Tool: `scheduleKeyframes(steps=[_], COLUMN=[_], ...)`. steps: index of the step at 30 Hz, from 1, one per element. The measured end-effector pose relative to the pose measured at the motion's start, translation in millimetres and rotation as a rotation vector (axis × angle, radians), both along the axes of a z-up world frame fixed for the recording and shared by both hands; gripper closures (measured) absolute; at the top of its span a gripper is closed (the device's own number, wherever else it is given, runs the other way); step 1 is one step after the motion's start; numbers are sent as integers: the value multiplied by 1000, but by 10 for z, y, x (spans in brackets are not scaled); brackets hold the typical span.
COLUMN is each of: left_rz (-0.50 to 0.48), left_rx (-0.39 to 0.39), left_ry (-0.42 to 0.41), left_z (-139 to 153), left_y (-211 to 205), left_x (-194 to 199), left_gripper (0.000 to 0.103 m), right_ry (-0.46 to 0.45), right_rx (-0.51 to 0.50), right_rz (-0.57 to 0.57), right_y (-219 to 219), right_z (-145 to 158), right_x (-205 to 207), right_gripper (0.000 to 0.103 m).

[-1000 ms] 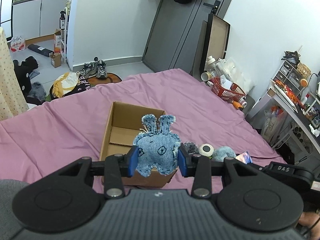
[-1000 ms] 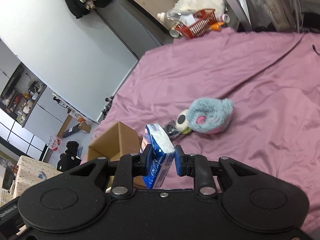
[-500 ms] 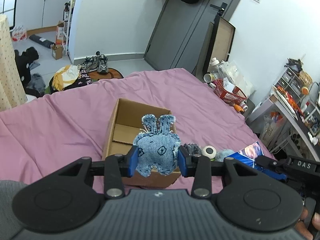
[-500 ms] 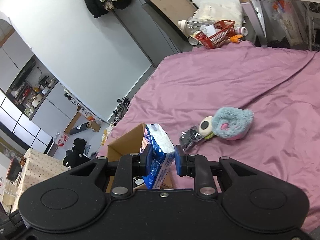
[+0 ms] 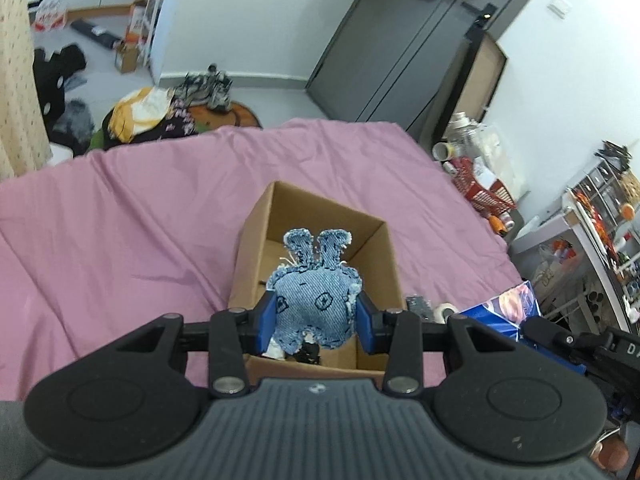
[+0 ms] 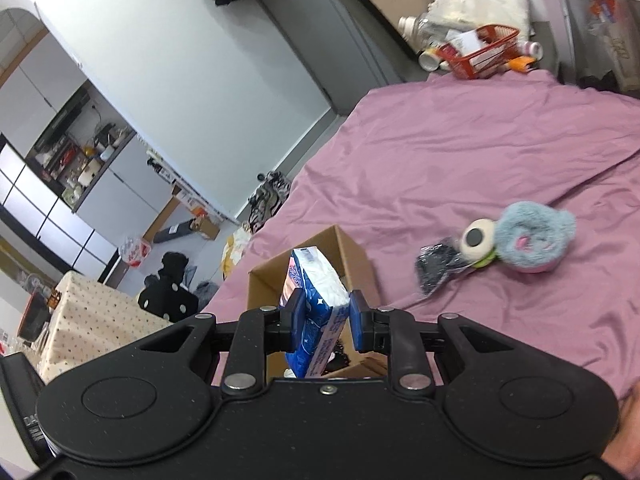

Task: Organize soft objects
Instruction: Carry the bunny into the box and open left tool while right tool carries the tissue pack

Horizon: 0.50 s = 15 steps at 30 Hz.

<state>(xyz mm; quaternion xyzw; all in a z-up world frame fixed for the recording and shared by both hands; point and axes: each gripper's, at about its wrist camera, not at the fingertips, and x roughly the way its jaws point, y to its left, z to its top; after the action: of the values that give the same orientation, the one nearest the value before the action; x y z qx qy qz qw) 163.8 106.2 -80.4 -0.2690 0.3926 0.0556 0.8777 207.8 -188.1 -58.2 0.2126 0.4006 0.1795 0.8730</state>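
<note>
left wrist view – my left gripper clamps the denim bunny over the cardboard box | right gripper pinches a blue tissue pack, print unreadable | fluffy blue plush lies apart on the pink sheet – "d" on the neighbouring rig

A lived-in home bedroom: a bed under a pink sheet, clothes hung over a grey door, shoes on the floor, white kitchen cabinets beyond the doorway.
</note>
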Motion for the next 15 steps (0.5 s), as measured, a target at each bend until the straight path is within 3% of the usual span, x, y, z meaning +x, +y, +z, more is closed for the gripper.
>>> scheduleKeyframes(steps=[15], left_rz=[-18], left_rx=[-32], left_ry=[109], left_z=[-408], left_y=[70], left_x=[583], left_gripper=[60], right_ry=[38], right_rx=[-103], right_rz=[40], right_y=[468], right_z=[-215], right_x=[298], right_gripper=[80])
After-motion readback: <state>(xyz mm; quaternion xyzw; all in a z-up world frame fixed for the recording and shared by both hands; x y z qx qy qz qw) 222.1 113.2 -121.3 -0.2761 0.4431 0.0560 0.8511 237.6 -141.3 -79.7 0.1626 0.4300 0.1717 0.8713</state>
